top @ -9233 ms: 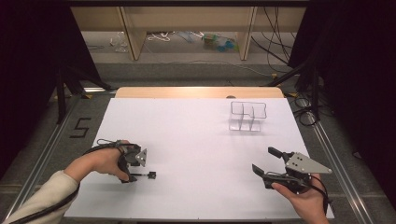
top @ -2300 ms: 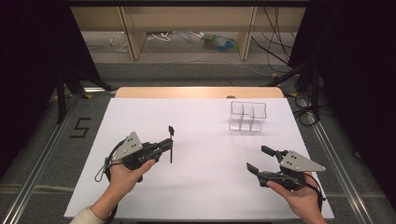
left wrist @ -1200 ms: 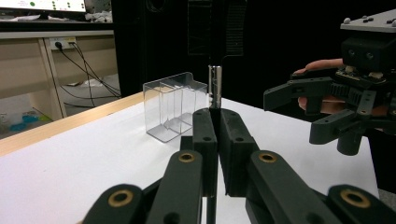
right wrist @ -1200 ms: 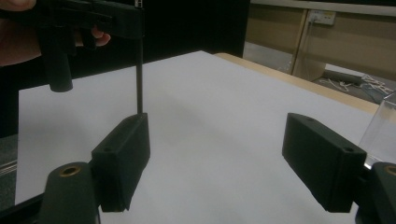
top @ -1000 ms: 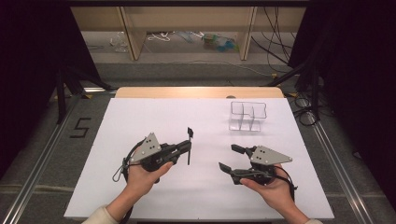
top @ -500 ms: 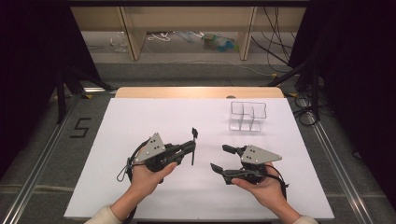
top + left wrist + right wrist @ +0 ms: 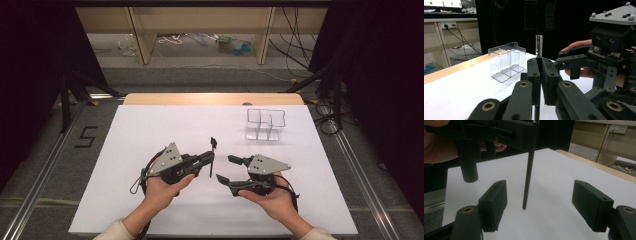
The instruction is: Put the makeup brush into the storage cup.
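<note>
The left tongs (image 7: 209, 159) pinch a thin black brush (image 7: 212, 156) upright above mid-tabletop (image 7: 150, 125) — its lower tip hanging free between the right tongs' (image 7: 540, 206) wide jaws, which have just been closing — with the clear compartment box (image 7: 265, 124) well apart toward the far right edge.

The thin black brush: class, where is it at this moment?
High view: the brush stands upright at mid-table, clamped in the left tongs, with the open right tongs just right of it.

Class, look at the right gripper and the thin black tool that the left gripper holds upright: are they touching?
Apart. In the right gripper view the right gripper stands open, and the black tool hangs between its jaws with white table showing on both sides.
</note>
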